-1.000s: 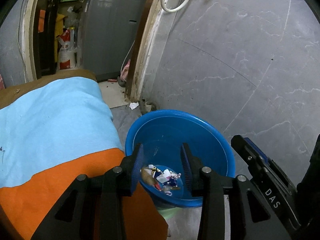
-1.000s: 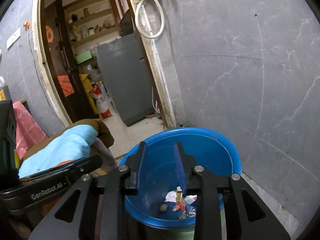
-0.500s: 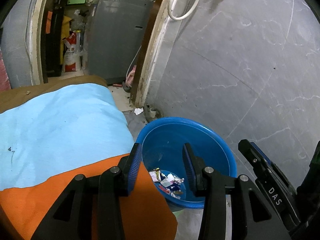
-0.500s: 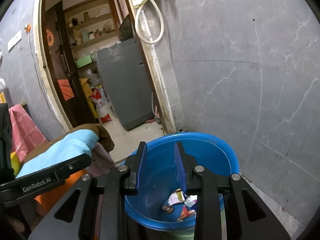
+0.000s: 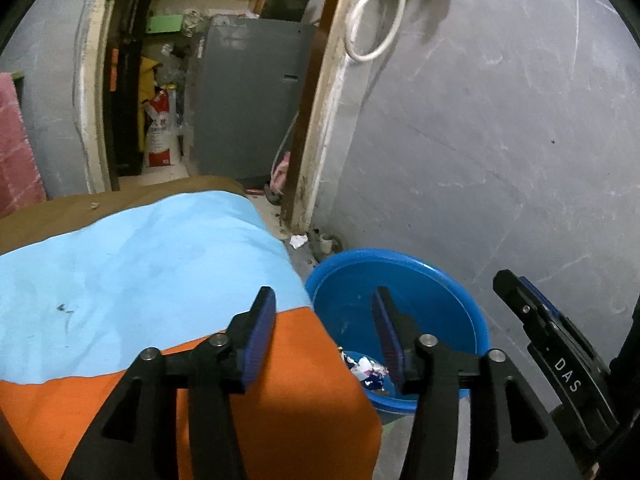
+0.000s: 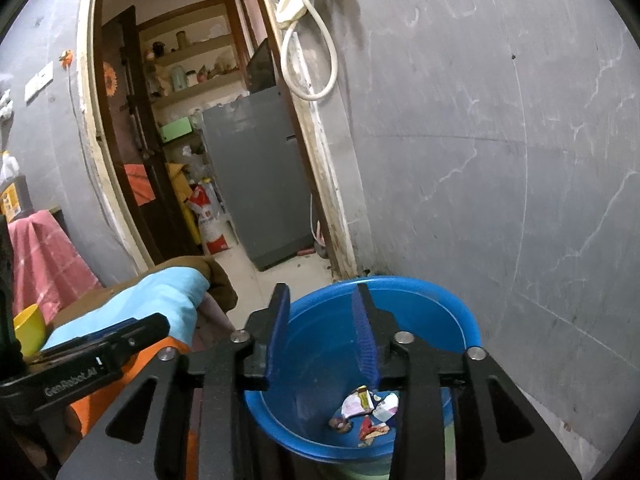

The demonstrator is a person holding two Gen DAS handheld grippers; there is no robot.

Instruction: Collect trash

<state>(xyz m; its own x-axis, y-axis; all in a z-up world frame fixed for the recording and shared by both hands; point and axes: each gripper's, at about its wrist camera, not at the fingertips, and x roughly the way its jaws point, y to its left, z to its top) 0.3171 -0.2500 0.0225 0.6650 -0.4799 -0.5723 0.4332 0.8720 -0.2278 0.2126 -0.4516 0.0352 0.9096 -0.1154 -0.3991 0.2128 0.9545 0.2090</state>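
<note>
— What changed since a moment ago?
— Both sets of jaws have just been opening; the left gripper [image 5: 322, 336] and right gripper [image 6: 322, 332] stand apart, nothing between them. The left one now hangs partly over the orange-and-blue cloth [image 5: 132, 276].
— And the trash?
— Wrappers [image 6: 366, 410] lie at the bottom of the blue basin [image 6: 460, 320], by the grey wall [image 6: 500, 160].

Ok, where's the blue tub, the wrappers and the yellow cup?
blue tub [image 6: 432, 288]: right wrist view, far rim.
wrappers [image 6: 366, 412]: right wrist view, middle of the pile.
yellow cup [image 6: 28, 328]: right wrist view, its side.
</note>
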